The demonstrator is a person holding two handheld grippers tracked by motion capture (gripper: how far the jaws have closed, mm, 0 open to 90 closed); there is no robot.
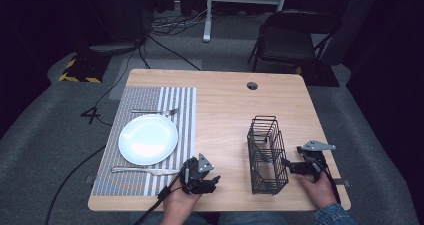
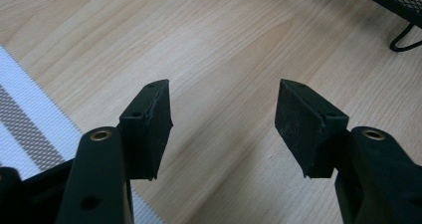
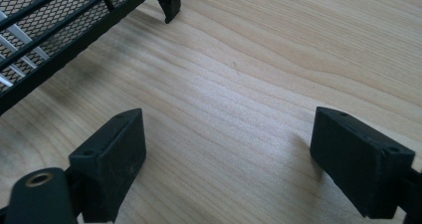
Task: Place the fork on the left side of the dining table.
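Note:
A black wire basket (image 1: 267,155) stands on the right half of the wooden table (image 1: 225,110). My right gripper (image 1: 286,162) lies low just to its right, pointing at it. In the right gripper view the right gripper (image 3: 229,119) is open over bare wood, with the basket's mesh side (image 3: 50,20) at the upper left. My left gripper (image 1: 212,181) sits near the front edge, between the placemat (image 1: 182,115) and the basket. Its jaws (image 2: 224,92) are open with nothing between them, and a basket foot (image 2: 403,40) shows at the top right.
On the striped placemat sit a white plate (image 1: 148,139), a fork (image 1: 155,111) behind it and a knife (image 1: 145,170) in front. A black chair (image 1: 295,37) stands beyond the table's far right corner. Cables run across the floor at the back left.

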